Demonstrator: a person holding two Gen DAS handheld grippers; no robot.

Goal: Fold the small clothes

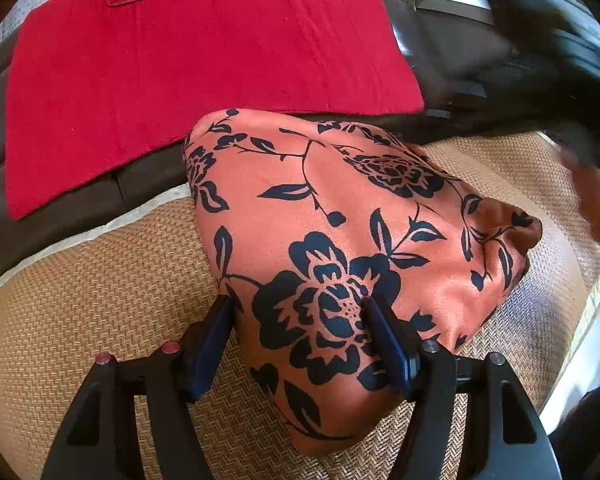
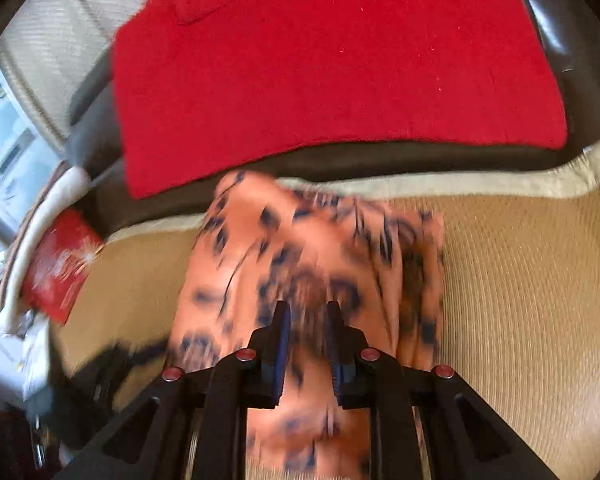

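An orange garment with a black flower print [image 1: 332, 248] lies bunched on a woven tan mat [image 1: 100, 300]. My left gripper [image 1: 300, 312] is open, its blue-padded fingers either side of the garment's near part, with cloth between them. In the right wrist view the same garment [image 2: 300, 248] is motion-blurred. My right gripper [image 2: 306, 312] has its jaws close together with a fold of the orange cloth between them, lifted off the mat [image 2: 520, 300].
A red garment with a pocket [image 1: 200, 60] lies flat on the dark brown sofa [image 1: 80, 200] behind the mat; it also shows in the right wrist view [image 2: 320, 72]. A red printed packet [image 2: 60, 264] lies at the mat's left edge. The other gripper shows blurred at far right [image 1: 560, 60].
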